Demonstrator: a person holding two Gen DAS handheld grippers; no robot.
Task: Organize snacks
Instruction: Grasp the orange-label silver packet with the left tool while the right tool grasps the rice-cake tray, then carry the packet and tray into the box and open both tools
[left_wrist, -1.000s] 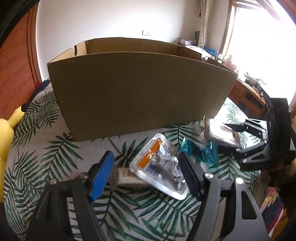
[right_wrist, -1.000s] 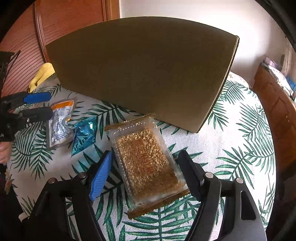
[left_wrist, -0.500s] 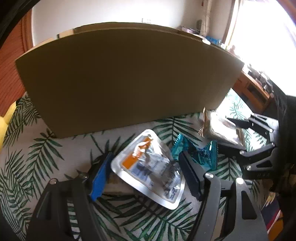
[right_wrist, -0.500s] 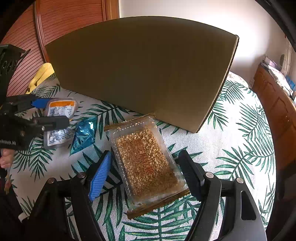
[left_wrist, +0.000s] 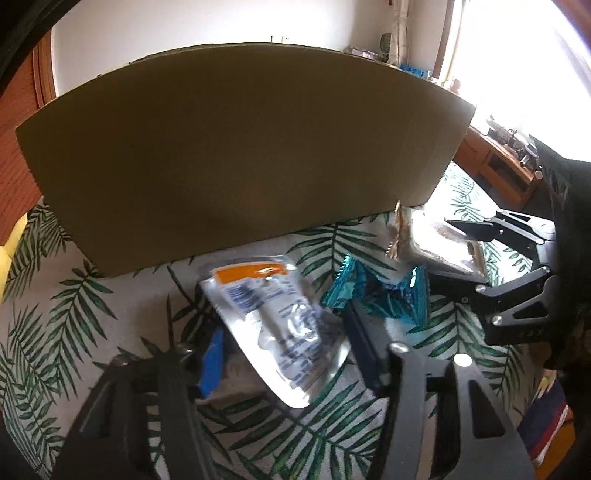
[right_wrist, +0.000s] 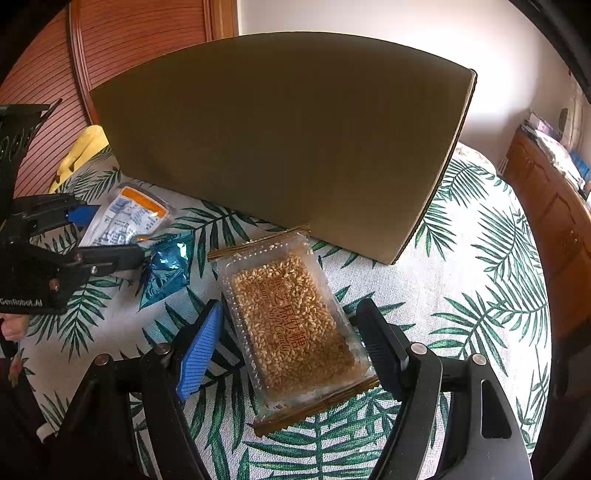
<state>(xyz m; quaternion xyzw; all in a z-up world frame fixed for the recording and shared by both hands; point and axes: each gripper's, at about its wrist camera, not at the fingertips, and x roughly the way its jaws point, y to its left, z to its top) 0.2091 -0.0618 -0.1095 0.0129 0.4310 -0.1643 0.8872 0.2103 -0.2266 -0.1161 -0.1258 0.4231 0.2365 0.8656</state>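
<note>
The cardboard box (right_wrist: 280, 140) fills the upper middle of both views; only its outer wall shows, so its contents cannot be told. Lower middle of the right view, the sesame candy pack (right_wrist: 295, 321) lies on the table (right_wrist: 461, 295) between the right gripper (right_wrist: 291, 343)'s spread jaws. The left gripper (left_wrist: 284, 350) is closing around the silver pouch (left_wrist: 277, 317), not yet clearly pinching. Squeeze its edges squarely, avoiding the blue wrapper (left_wrist: 380, 291) just beside.

Cardboard box (right_wrist: 280, 147) walls off the far side (open tablecloth (right_wrist: 461, 295) beside).
</note>
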